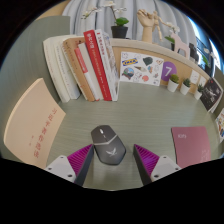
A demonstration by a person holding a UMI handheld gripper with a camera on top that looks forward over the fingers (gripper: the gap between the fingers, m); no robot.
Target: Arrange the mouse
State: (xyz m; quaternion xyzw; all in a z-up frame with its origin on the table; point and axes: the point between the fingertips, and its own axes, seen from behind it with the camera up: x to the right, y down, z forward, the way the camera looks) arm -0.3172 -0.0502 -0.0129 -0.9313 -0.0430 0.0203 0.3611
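Note:
A dark grey mouse (107, 143) with a pale logo lies on the grey-green desk (150, 115). It sits between my gripper's (113, 160) fingers, near their tips. The magenta pads (79, 160) stand on either side of it with a gap at each side, wider on the right. The fingers are open and do not press on the mouse.
A row of books (88, 64) leans at the back left. A tan folder (35, 120) lies at the left. A pink notebook (190, 145) lies at the right. Boxes and small plant pots (172, 82) line the back shelf.

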